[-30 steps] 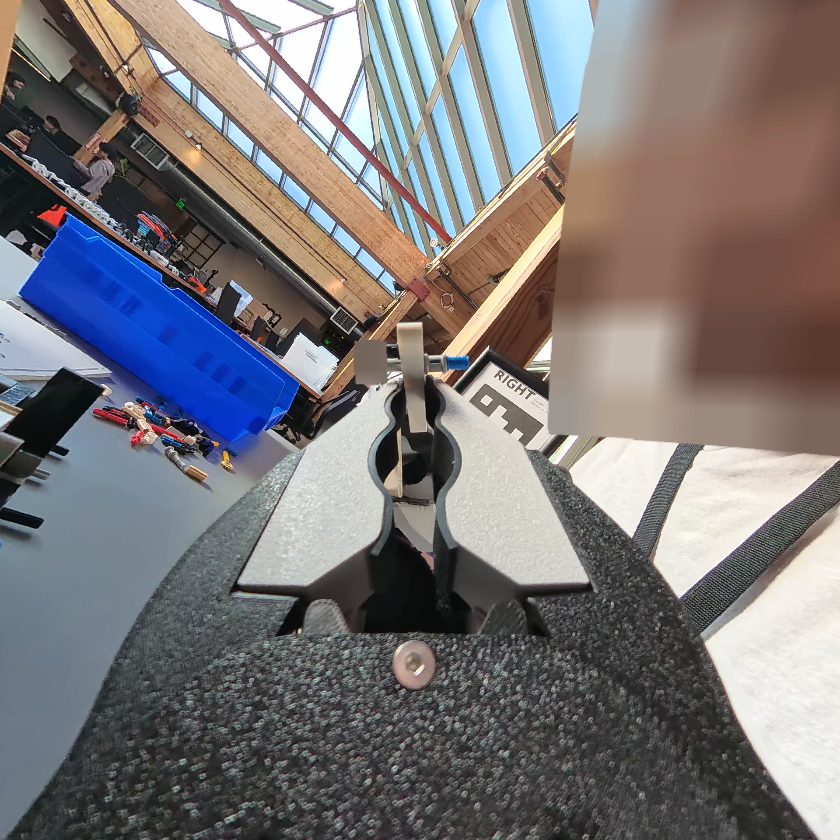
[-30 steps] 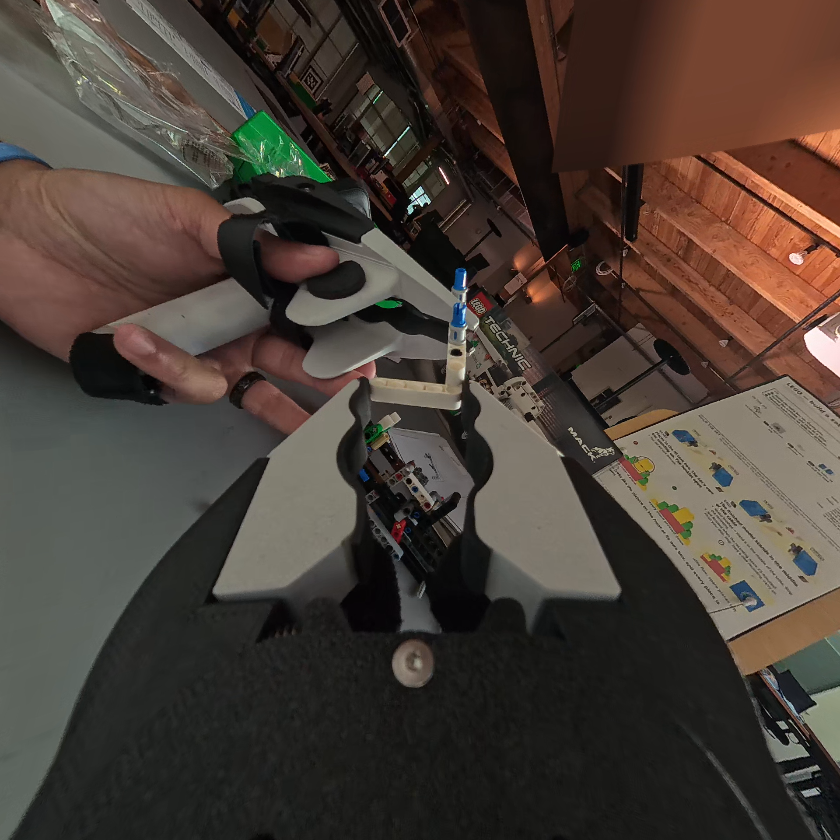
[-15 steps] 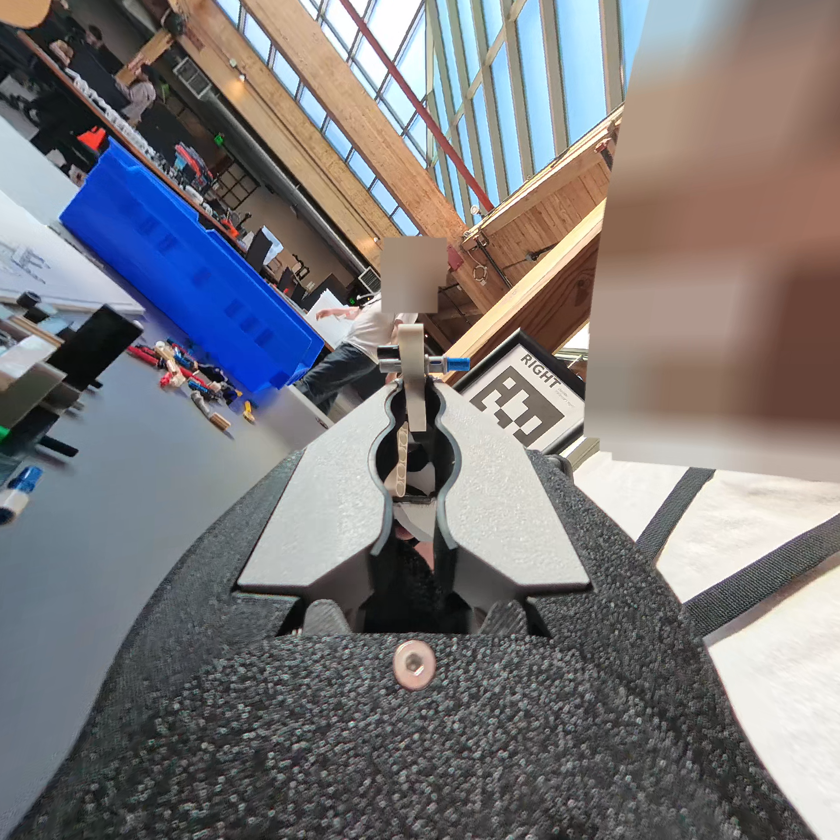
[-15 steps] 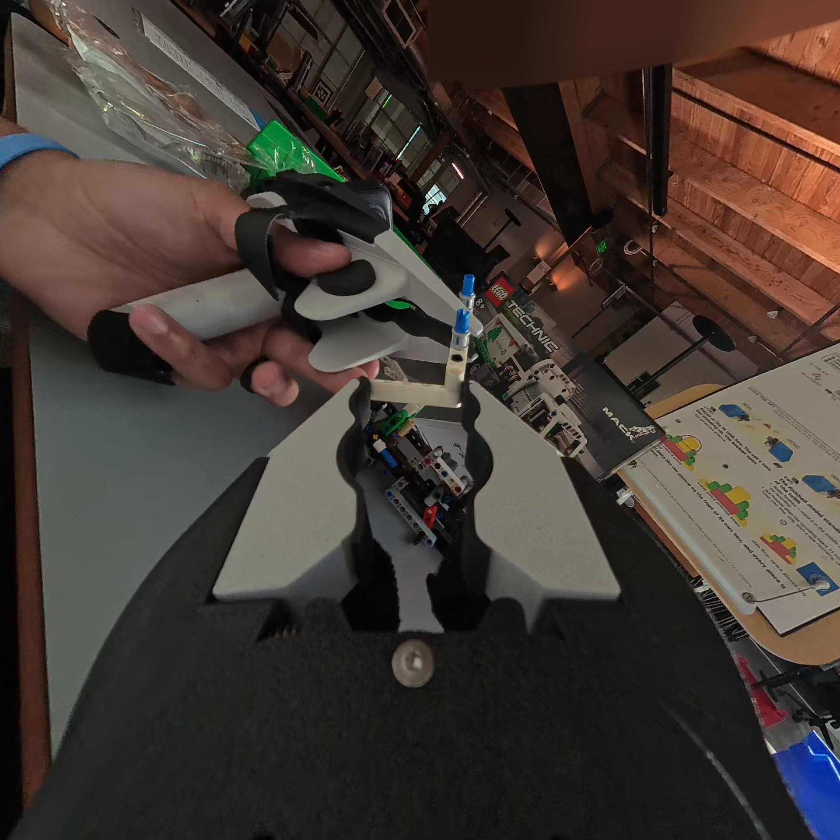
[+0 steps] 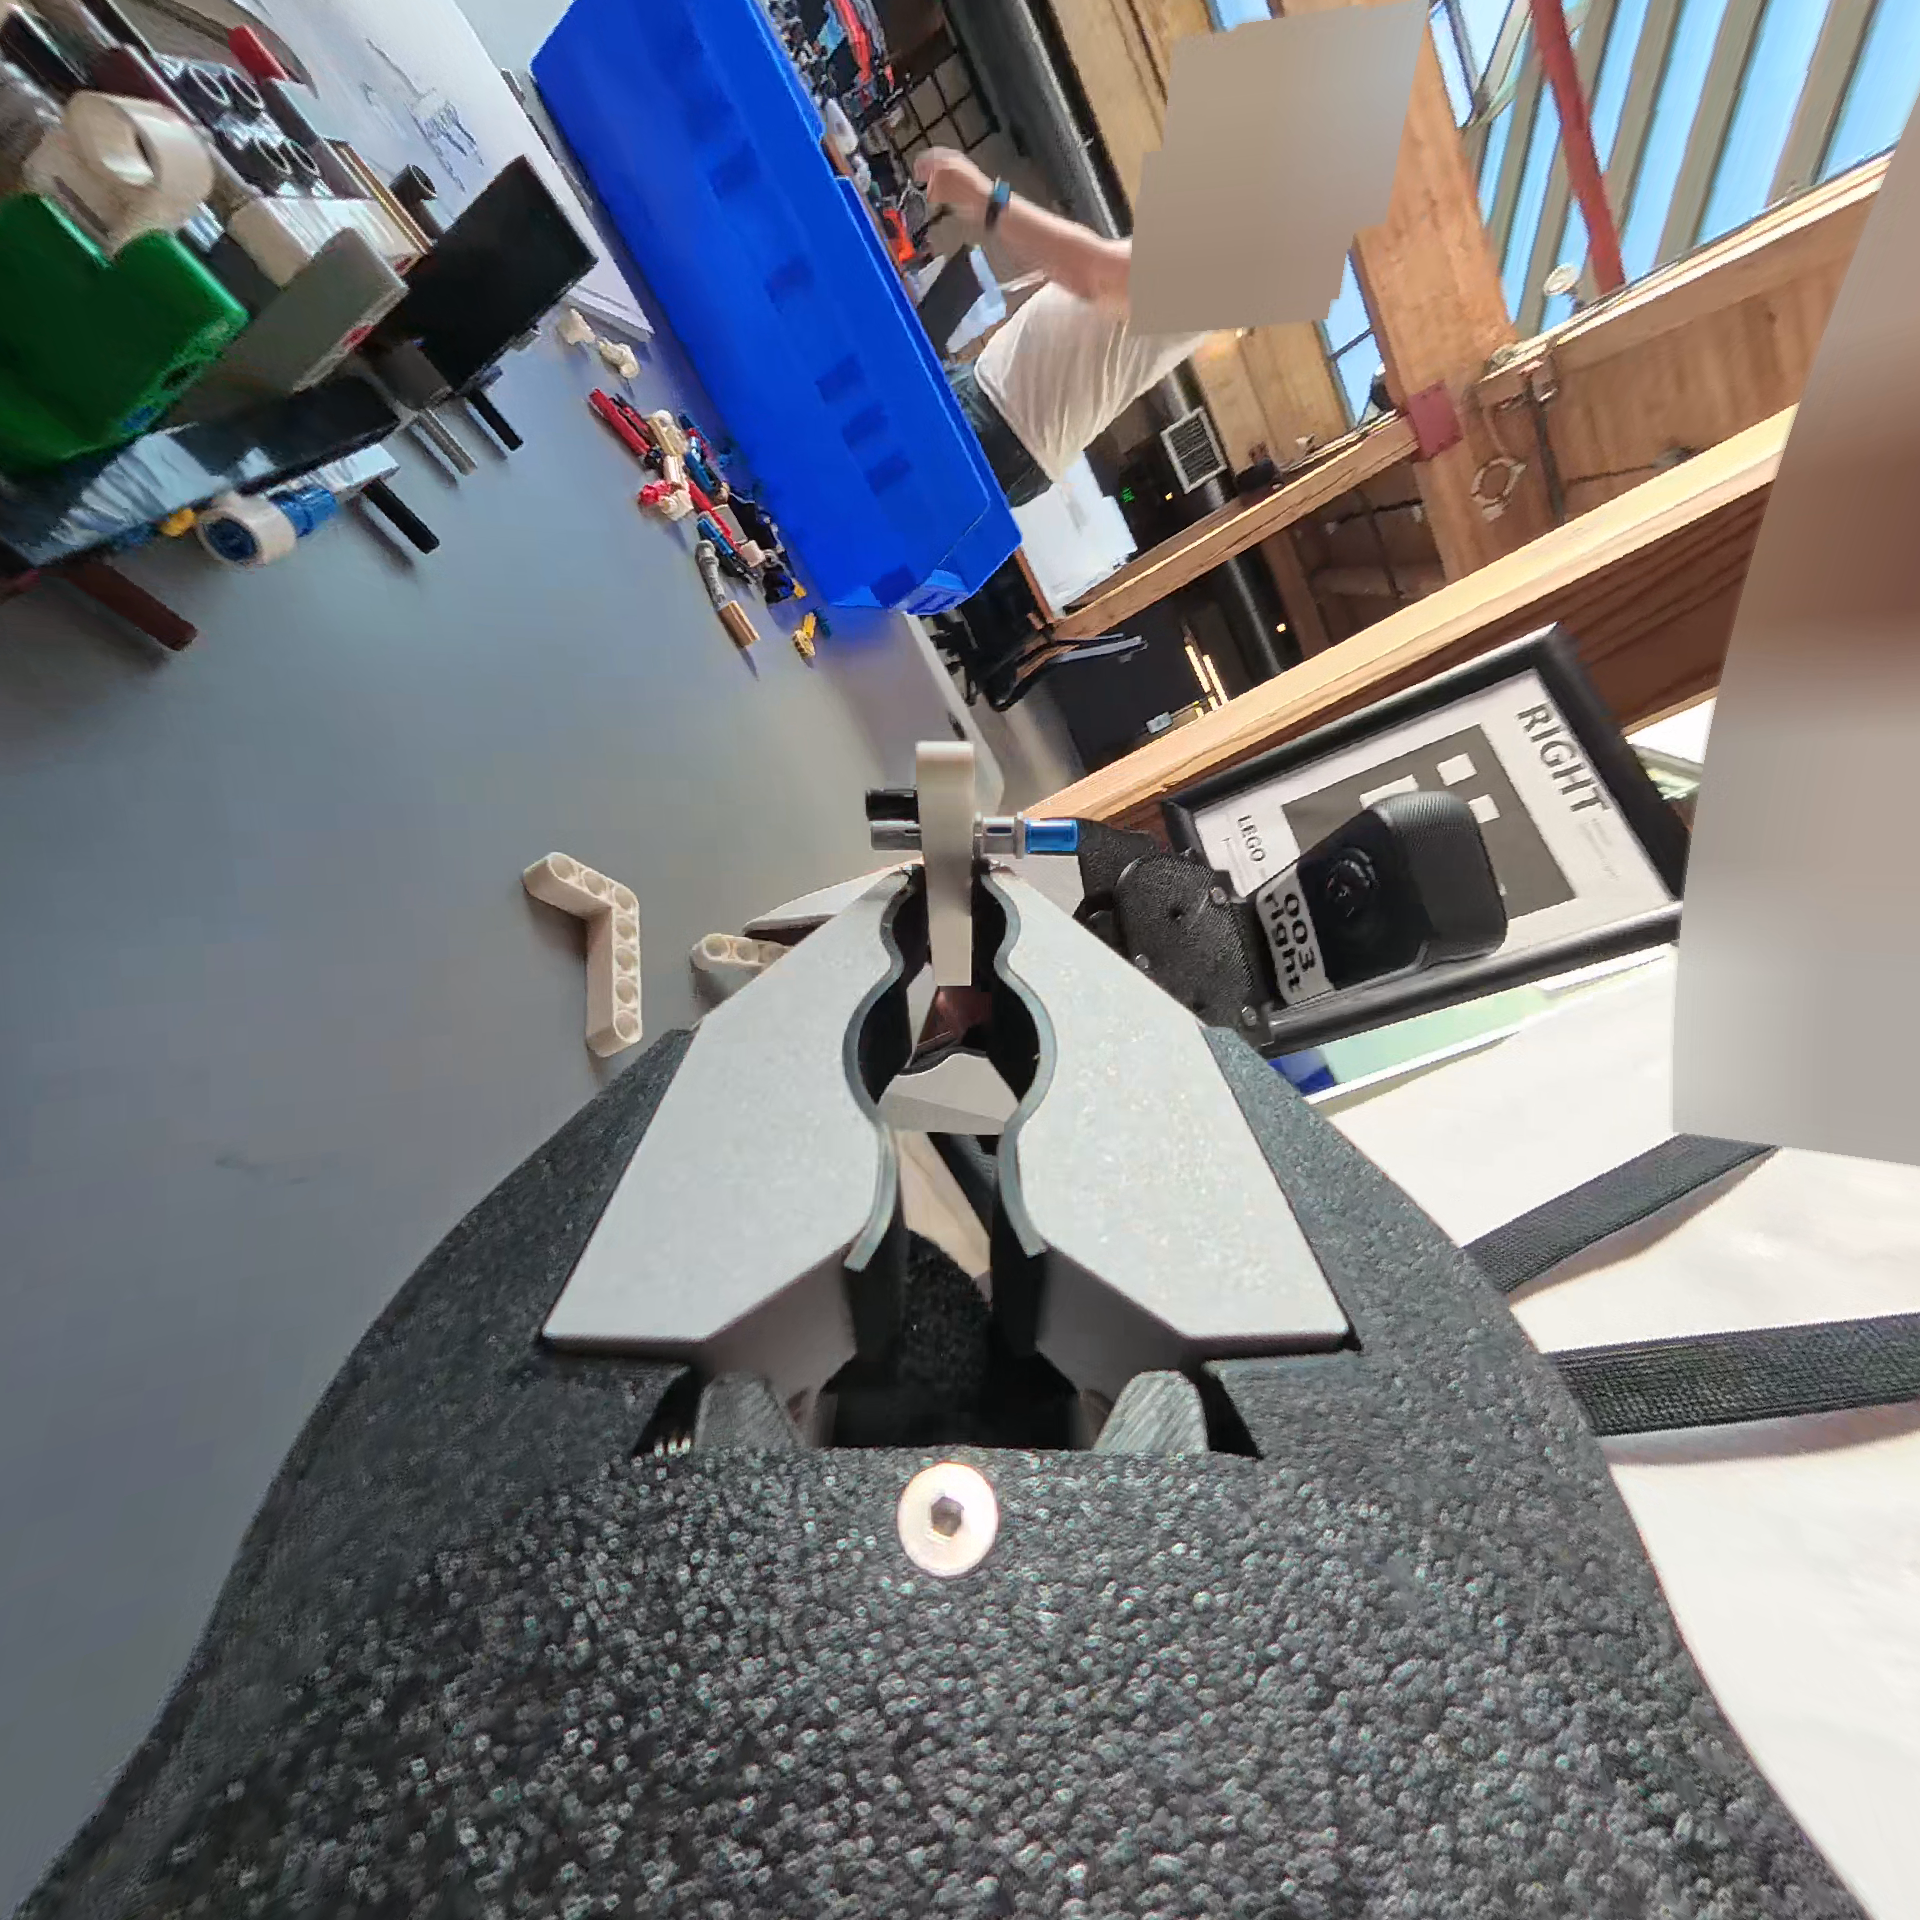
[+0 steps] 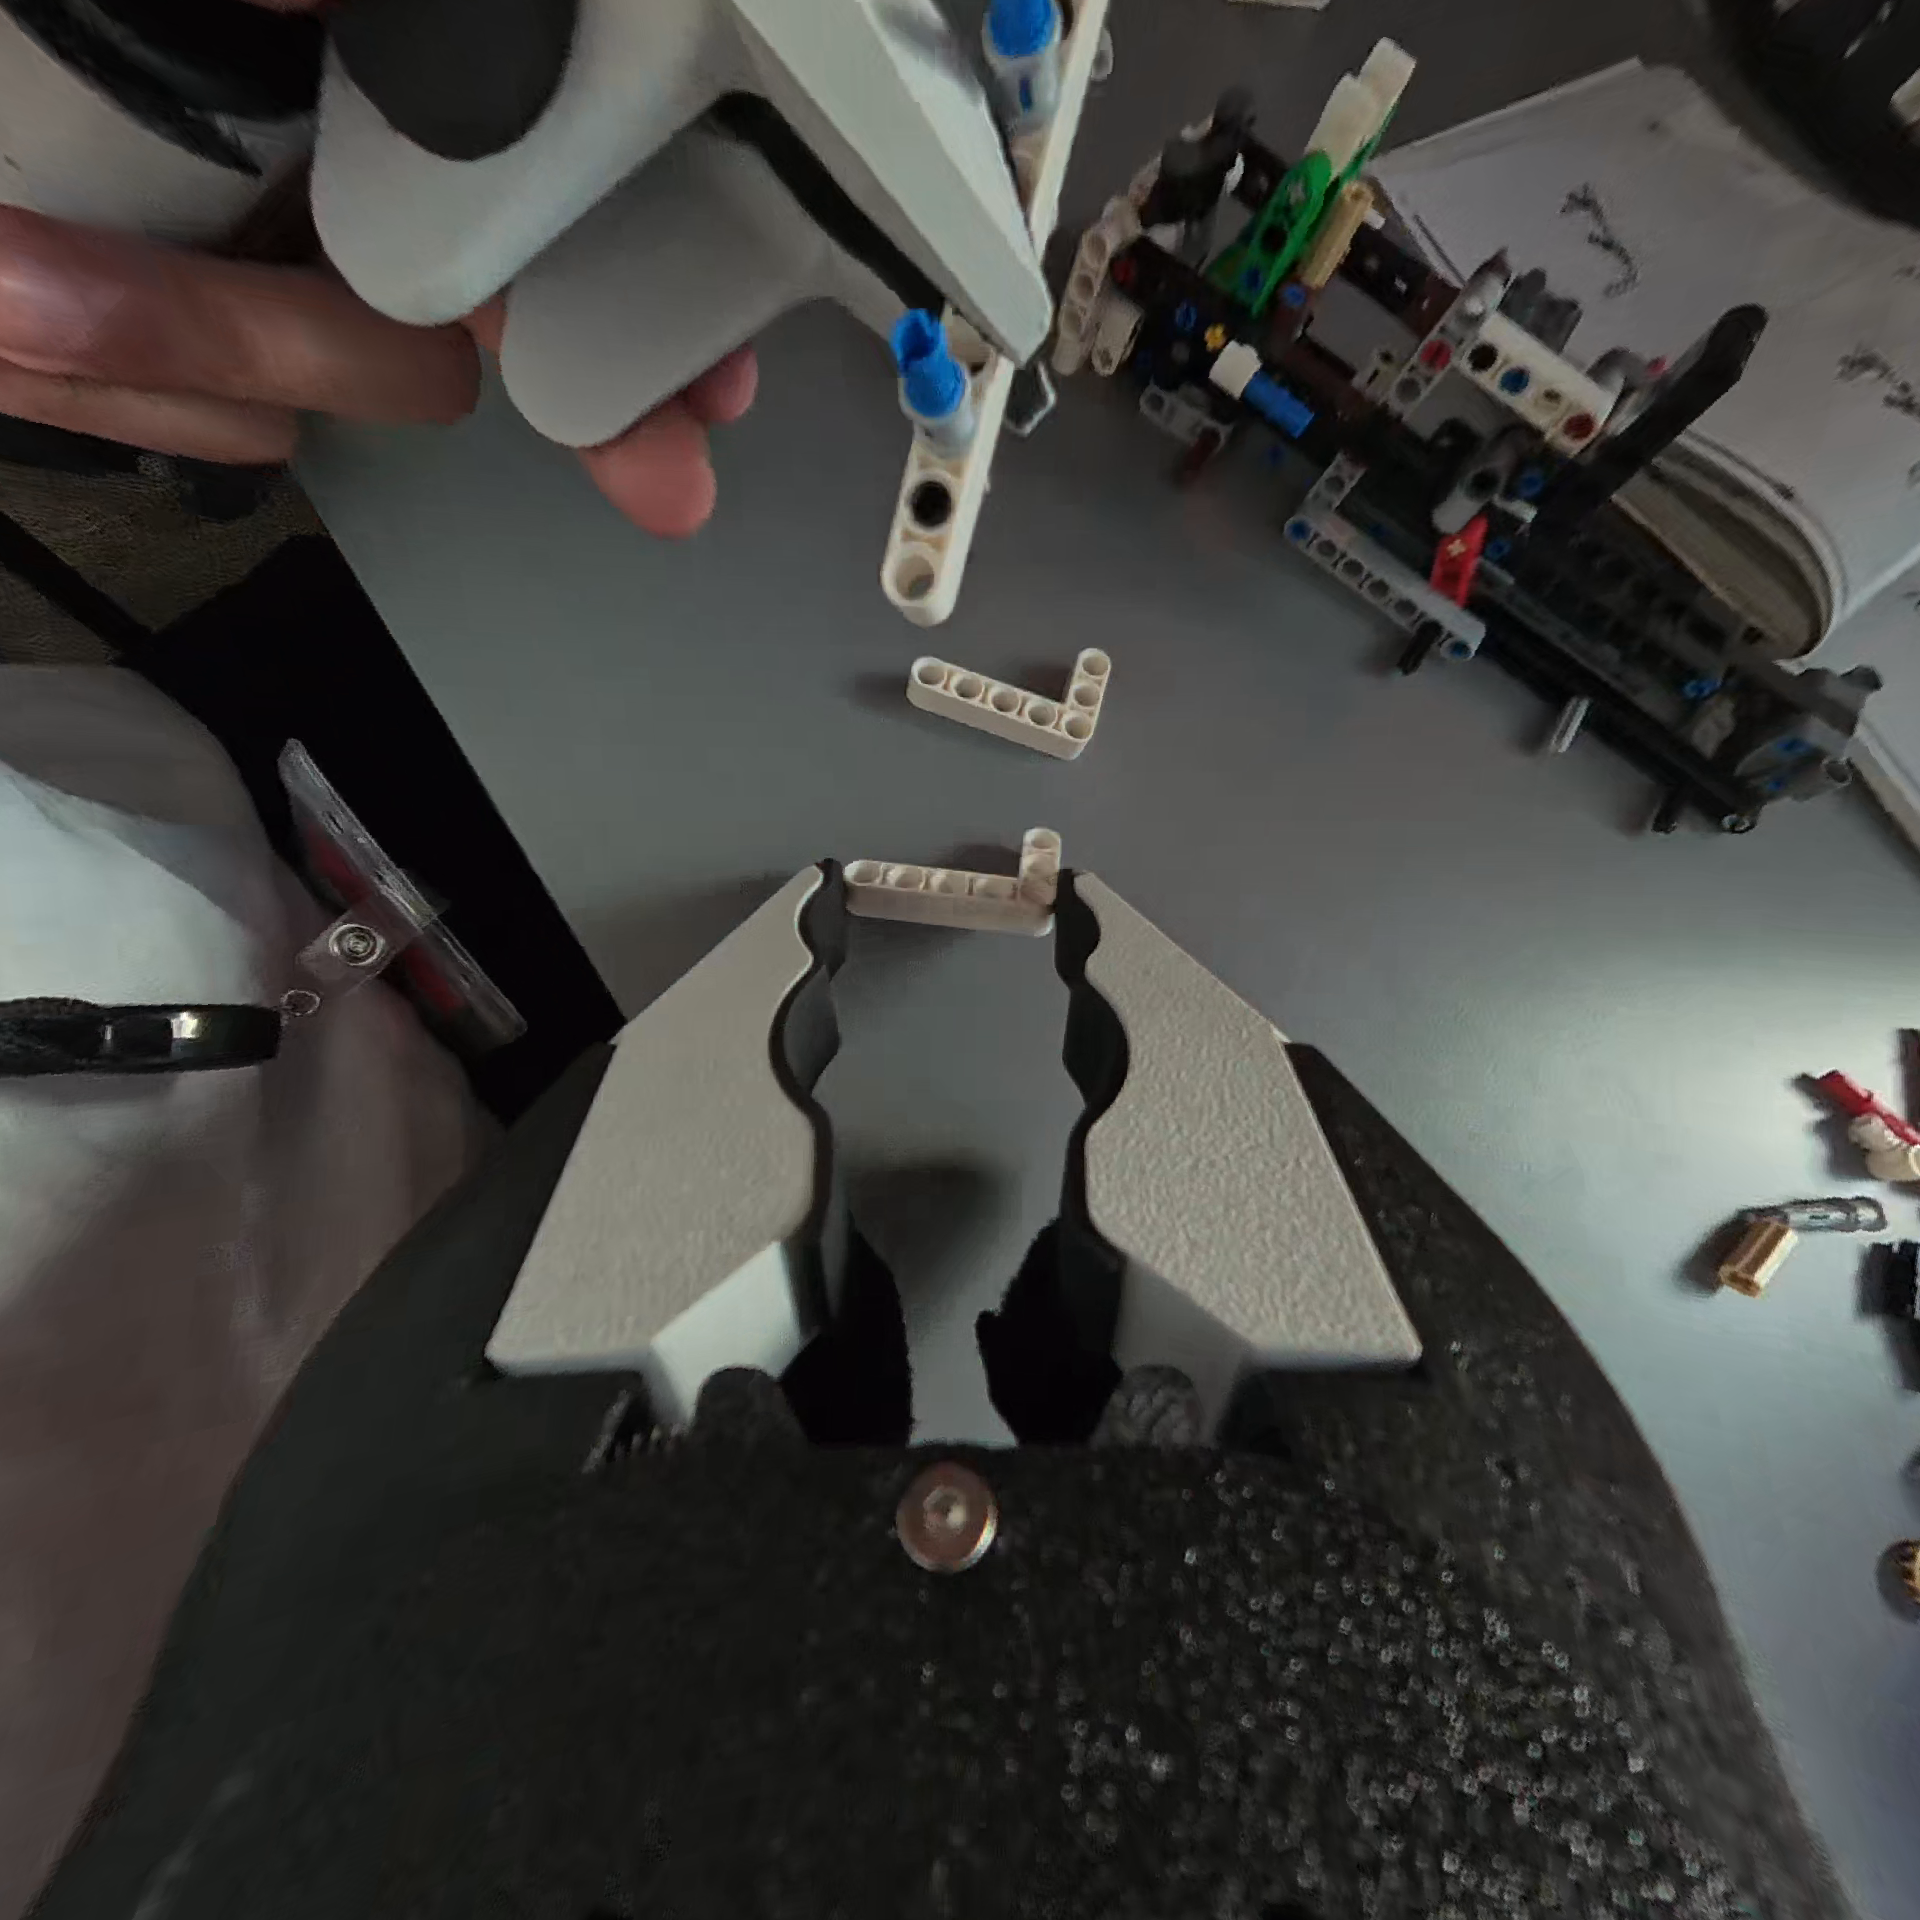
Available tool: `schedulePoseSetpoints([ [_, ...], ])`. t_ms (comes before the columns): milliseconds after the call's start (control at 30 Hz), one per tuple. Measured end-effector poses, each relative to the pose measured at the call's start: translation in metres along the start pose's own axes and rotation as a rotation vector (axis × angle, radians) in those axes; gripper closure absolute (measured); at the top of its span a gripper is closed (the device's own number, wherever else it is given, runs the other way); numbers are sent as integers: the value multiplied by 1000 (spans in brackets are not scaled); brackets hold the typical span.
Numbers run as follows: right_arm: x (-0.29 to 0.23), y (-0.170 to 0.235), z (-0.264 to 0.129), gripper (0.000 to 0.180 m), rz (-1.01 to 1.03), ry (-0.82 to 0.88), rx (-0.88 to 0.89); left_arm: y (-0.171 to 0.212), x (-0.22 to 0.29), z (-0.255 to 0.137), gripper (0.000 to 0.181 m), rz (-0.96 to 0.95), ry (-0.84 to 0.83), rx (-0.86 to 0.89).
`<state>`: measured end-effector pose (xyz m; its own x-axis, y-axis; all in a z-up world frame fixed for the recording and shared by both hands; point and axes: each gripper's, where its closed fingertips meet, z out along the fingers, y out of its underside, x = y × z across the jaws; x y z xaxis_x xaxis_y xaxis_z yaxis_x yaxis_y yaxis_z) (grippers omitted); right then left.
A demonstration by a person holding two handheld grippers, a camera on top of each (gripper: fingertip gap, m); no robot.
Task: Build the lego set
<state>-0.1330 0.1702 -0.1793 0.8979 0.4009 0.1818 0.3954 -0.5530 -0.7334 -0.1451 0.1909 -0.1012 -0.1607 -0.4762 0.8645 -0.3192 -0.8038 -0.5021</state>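
Observation:
My left gripper [image 5: 948, 883] is shut on a white straight beam [image 5: 945, 821] with blue pins [image 5: 1049, 834], seen edge-on. The same beam [image 6: 935, 509] hangs above the table in the right wrist view. My right gripper [image 6: 951, 904] is shut on a white L-shaped beam [image 6: 945, 896], held lengthwise between its fingertips just above the grey table [image 6: 1351, 935]. A second white L-beam [image 6: 1023, 707] lies loose on the table between the two held beams; it also shows in the left wrist view [image 5: 597, 935]. The partly built model [image 6: 1455, 436] stands at the far right.
A blue bin [image 5: 790, 312] with loose parts [image 5: 717, 499] beside it stands at the far end of the table. A green block [image 5: 94, 332] is at far left. Small loose parts [image 6: 1756, 1252] lie at the right. The table's dark edge and a badge [image 6: 395, 914] are at the left.
Both grippers have tipped down toward the table, each still holding its beam. The left's pinned beam, close to the right's L-beam before, now sits apart and farther off.

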Motion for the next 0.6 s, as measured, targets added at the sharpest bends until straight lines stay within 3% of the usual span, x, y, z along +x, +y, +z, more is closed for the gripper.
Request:
schedulePoseSetpoints([
  [233, 1, -4, -7, 132, 136, -132, 20, 5, -1, 5, 176, 302, -83, -47],
  [333, 4, -34, -25, 137, 299, -301, 201, 4, 2, 1, 175, 612, -114, -94],
  [433, 7, -68, -48, 131, 552, -609, 391, 0, 3, 0, 175, 963, -147, -153],
  [533, 9, -79, -42, 120, 693, -747, 412, 0, 16, 0, 175, 1351, -88, -152],
  [600, 5, -84, -38, 119, 735, -832, 424, 3, 35, -2, 176, 1451, 21, -101],
])
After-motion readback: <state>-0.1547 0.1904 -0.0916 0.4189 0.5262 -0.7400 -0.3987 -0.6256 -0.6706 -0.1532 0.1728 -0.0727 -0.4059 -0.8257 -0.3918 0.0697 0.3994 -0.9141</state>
